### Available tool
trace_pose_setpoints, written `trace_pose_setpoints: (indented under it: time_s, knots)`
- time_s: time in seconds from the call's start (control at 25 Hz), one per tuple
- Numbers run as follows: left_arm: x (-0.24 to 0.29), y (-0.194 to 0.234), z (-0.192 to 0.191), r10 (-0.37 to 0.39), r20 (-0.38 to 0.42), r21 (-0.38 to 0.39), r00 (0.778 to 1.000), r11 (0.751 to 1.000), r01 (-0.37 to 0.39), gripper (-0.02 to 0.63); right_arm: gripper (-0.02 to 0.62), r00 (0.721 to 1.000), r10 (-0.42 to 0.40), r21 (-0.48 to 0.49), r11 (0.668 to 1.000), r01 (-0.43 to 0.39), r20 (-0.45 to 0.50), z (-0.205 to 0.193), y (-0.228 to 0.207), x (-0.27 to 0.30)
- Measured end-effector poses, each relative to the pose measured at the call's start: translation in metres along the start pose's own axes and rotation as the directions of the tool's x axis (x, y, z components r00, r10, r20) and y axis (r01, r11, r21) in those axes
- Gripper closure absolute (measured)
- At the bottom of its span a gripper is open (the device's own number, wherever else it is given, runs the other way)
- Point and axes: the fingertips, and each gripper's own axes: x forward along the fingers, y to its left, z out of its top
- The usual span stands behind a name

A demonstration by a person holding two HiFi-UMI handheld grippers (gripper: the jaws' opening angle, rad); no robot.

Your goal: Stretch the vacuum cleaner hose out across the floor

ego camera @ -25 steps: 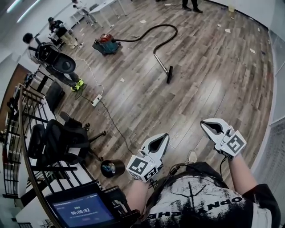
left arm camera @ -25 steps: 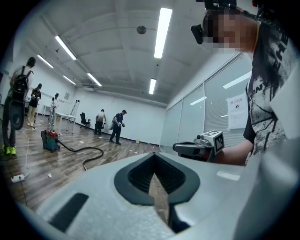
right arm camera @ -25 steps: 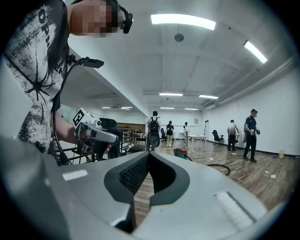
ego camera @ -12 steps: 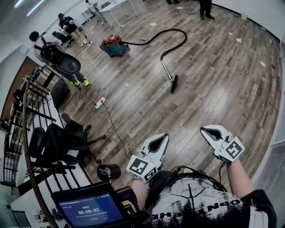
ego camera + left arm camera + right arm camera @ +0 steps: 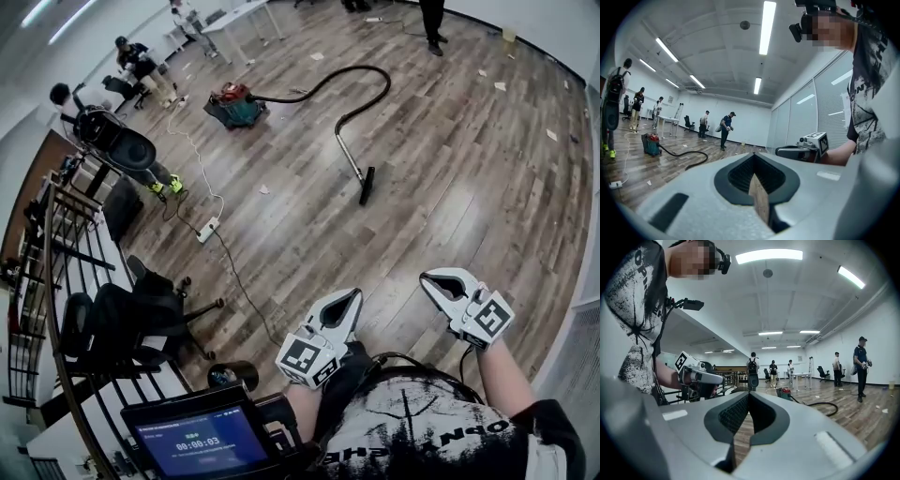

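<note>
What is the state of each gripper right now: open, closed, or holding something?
White plastic left gripper: closed, holding nothing.
White plastic right gripper: closed, holding nothing.

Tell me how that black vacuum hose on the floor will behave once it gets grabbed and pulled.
The hose lies in a loose loop, so it is probably floppy and will sag. Its straight wand looks rigid and should swing as one piece. A hard pull may drag the canister along, since the hose joins it.
</note>
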Motion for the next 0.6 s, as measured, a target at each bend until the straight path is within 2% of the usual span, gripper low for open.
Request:
trace_pose_setpoints:
  time_s: [0.12, 0.28, 0.6]
  knots:
    - [0.005, 0.030, 0.006, -0.033, 0.002, 0.004, 0.999, 0.999, 0.033, 0.606, 0.589, 0.999, -0.029, 0.026, 0.999, 0.029, -0.031, -0.003, -0.013, 0.026]
    - [0.003, 0.082, 0.020, -0.061, 0.000, 0.006, 0.998, 0.998, 0.061, 0.606, 0.589, 0.998, -0.056, -0.022, 0.998, 0.055, -0.025, 0.009, -0.028, 0.074]
    - [-0.004, 0.180, 0.042, -0.114, 0.002, 0.014, 0.993, 0.993, 0.114, 0.606, 0.589, 0.997, -0.068, -0.038, 0.997, 0.067, -0.032, 0.016, -0.031, 0.187]
